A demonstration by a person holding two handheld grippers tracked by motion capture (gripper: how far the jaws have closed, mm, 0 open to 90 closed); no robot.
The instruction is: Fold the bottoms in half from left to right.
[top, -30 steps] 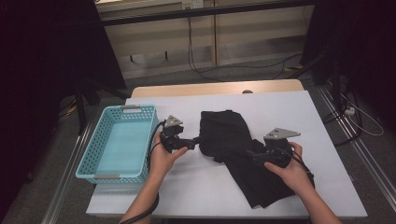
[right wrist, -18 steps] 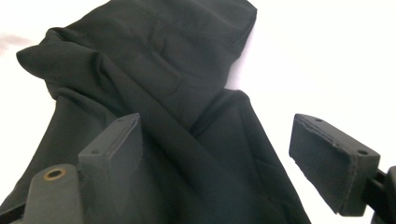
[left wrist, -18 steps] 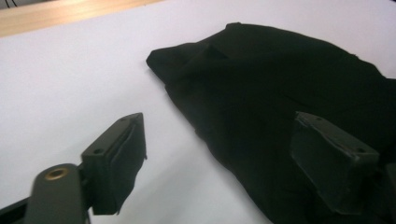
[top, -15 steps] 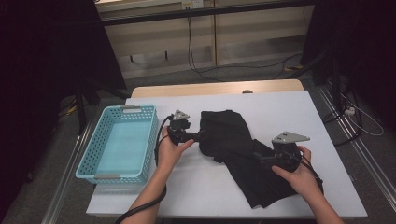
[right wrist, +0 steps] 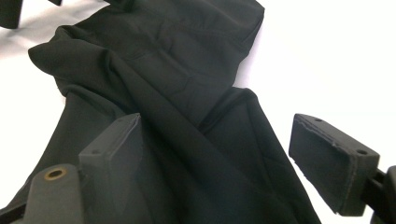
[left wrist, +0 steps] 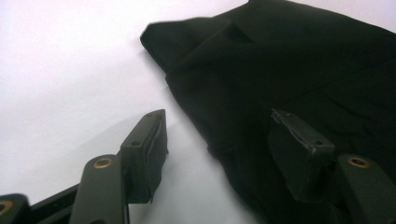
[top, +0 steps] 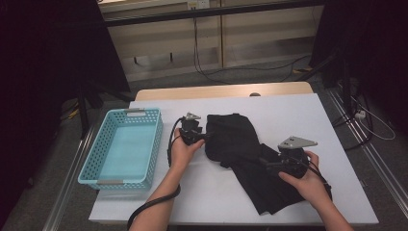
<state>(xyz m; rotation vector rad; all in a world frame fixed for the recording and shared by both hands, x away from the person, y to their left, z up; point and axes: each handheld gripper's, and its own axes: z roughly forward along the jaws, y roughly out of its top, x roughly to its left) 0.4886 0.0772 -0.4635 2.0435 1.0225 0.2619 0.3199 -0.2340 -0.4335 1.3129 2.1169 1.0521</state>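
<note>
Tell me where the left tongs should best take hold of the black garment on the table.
Probably the black garment at its near left edge, coming in level from the basket side. The left tongs already straddle that edge, jaws just closing, and the cloth there lies folded thick enough to pinch.

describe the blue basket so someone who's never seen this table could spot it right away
Start at the white table and go to its left edge. There sits a light blue plastic basket, rectangular, with perforated walls, left of the black garment. It is the one coloured, rigid container there.
</note>
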